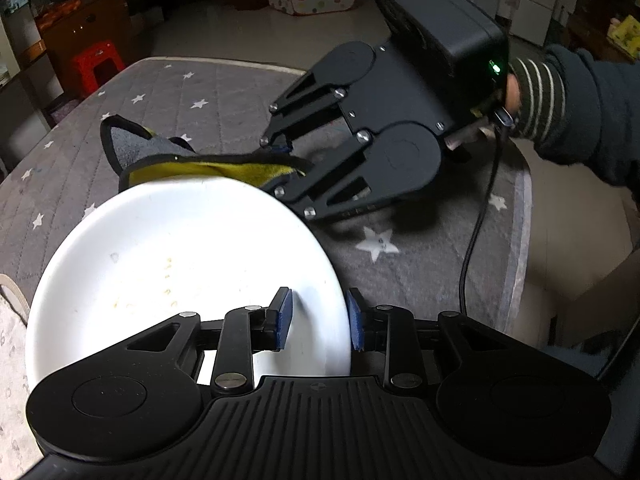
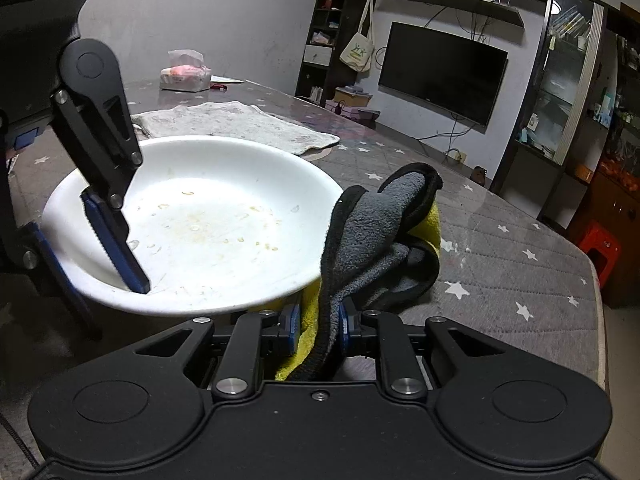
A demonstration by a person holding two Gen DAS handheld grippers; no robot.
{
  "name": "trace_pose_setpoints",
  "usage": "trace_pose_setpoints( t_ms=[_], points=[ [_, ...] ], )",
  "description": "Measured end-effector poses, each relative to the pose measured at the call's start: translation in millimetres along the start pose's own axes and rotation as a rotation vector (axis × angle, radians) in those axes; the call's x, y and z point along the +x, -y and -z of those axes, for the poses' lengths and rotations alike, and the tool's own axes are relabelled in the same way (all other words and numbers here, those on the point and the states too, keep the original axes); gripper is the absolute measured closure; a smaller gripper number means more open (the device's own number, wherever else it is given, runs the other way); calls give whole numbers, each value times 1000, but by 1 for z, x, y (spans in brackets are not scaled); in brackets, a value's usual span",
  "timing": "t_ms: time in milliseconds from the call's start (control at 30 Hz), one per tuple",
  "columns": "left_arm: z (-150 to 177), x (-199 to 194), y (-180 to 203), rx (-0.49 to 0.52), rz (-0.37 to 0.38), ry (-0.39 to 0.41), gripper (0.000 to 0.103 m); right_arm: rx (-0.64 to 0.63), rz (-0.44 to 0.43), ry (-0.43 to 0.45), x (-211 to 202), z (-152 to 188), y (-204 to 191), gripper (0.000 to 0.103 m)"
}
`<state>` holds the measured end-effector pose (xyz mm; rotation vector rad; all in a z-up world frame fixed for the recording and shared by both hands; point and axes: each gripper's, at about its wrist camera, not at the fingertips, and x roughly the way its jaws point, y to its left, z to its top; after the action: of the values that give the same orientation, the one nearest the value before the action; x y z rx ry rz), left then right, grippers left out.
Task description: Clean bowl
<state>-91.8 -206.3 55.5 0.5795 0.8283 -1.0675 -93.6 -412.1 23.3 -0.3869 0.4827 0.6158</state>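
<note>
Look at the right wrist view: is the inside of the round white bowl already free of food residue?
No: yellowish smears and crumbs still dot the inner floor of the round white bowl.

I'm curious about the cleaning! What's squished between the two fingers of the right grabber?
A grey and yellow cloth is pinched between the right gripper's fingers, beside the white bowl. The right wrist view shows it best.

Glossy white bowl (image 2: 208, 216), fleecy cloth (image 2: 372, 232), matt blk plastic tongs (image 2: 318, 322), quilted tablecloth (image 2: 520, 264)
</note>
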Motion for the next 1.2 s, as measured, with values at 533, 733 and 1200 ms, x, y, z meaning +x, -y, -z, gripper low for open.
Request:
trace_pose_setpoints(
  t_ms=[533,733,1200],
  points=[
    [-1,-8,-7,20,19,-5,74,12,-7,7,-19,3,-15,83],
    [7,-15,-8,34,46,-9,75,17,-22,9,-33,7,-26,83],
    [13,-18,-8,52,61,-8,76,-2,-35,9,-32,6,-28,83]
  ],
)
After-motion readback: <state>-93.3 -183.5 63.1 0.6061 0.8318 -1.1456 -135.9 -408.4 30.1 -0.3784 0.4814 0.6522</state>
